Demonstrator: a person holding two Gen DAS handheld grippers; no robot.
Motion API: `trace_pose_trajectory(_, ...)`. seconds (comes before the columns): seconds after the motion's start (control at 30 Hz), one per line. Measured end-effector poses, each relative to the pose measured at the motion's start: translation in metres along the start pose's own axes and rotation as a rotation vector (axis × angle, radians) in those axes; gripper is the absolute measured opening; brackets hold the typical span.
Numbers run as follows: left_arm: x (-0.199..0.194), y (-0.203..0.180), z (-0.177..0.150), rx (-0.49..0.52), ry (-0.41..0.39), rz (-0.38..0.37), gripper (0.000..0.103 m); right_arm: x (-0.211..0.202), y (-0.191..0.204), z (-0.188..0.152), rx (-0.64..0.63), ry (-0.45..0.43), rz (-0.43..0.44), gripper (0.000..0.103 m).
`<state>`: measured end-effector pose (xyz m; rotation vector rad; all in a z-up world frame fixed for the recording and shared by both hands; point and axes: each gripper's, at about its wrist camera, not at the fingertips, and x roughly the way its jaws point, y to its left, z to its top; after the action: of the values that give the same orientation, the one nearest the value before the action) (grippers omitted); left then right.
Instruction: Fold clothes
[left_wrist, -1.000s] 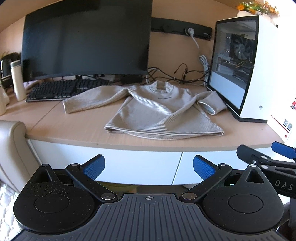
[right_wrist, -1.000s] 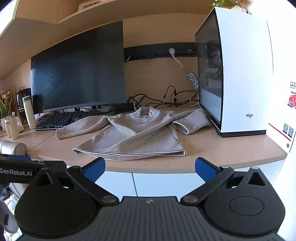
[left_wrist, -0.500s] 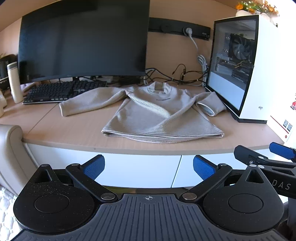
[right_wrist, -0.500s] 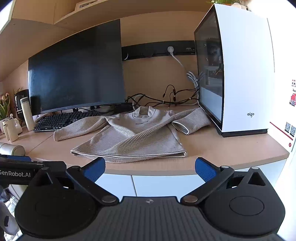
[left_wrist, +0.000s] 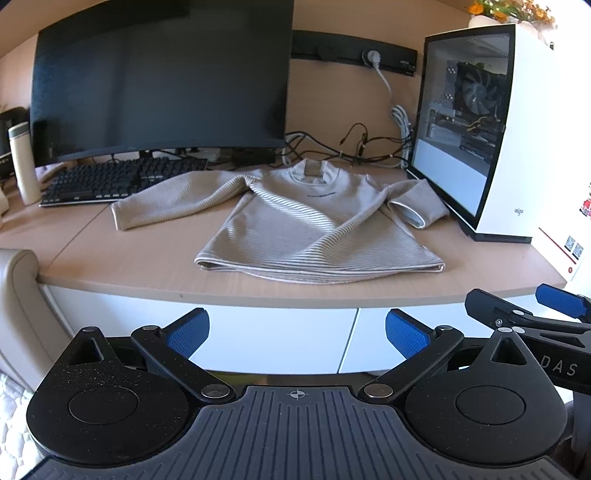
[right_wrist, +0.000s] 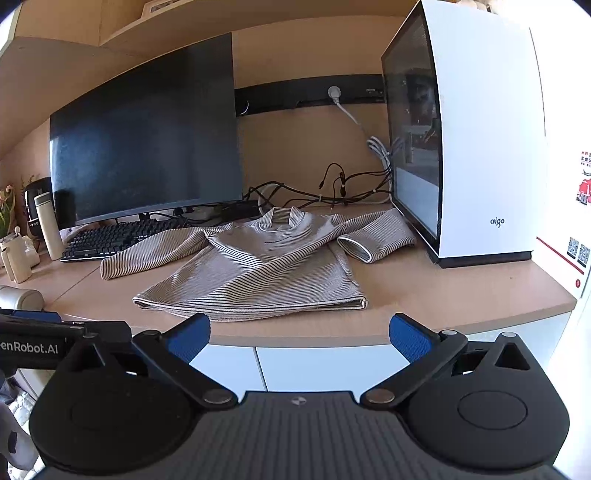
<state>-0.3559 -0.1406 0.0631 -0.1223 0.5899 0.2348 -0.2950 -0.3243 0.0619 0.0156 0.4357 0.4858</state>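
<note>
A beige striped long-sleeved sweater (left_wrist: 314, 225) (right_wrist: 266, 269) lies flat on the wooden desk (left_wrist: 110, 258) (right_wrist: 461, 295), collar toward the wall. One sleeve stretches left toward the keyboard; the other is bent back beside the computer case. My left gripper (left_wrist: 295, 328) hangs open in front of the desk edge, below the hem, holding nothing. My right gripper (right_wrist: 299, 332) is open too, just short of the hem's front edge. Each gripper shows at the side of the other's view.
A large dark monitor (left_wrist: 159, 81) and black keyboard (left_wrist: 118, 181) stand behind the left sleeve. A white computer case (left_wrist: 491, 140) (right_wrist: 469, 147) stands at the right, against the folded sleeve. Cables (left_wrist: 351, 147) run along the wall. A white bottle (left_wrist: 24, 162) stands far left.
Both grippers have drifted slightly closer to the desk and a little to the right; the sweater has not moved and both stay open.
</note>
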Motion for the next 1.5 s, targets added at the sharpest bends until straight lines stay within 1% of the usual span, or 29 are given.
trace_pose_trajectory(0.33,-0.002,0.0014,-0.0017,-0.01,-0.006,0.002,0.103,-0.0045,0.0009,-0.0014,0.001,-0.005,0.014,0.103)
trace_pose_trajectory(0.5,-0.0066,0.0,-0.0013,0.027,-0.025,-0.001,0.103,-0.0067,-0.0009,-0.0014,0.022,-0.014,0.007,0.103)
trace_pose_trajectory(0.8,-0.0083,-0.0014,-0.0001,0.032,-0.029,-0.006,0.103,-0.009,-0.0049,-0.0005,0.022,-0.012,0.004,0.103)
trace_pose_trajectory(1.5,0.0001,0.0043,-0.0033,0.025,0.0,-0.009,0.103,-0.0004,-0.0037,-0.0036,0.027,0.014,0.007,0.103)
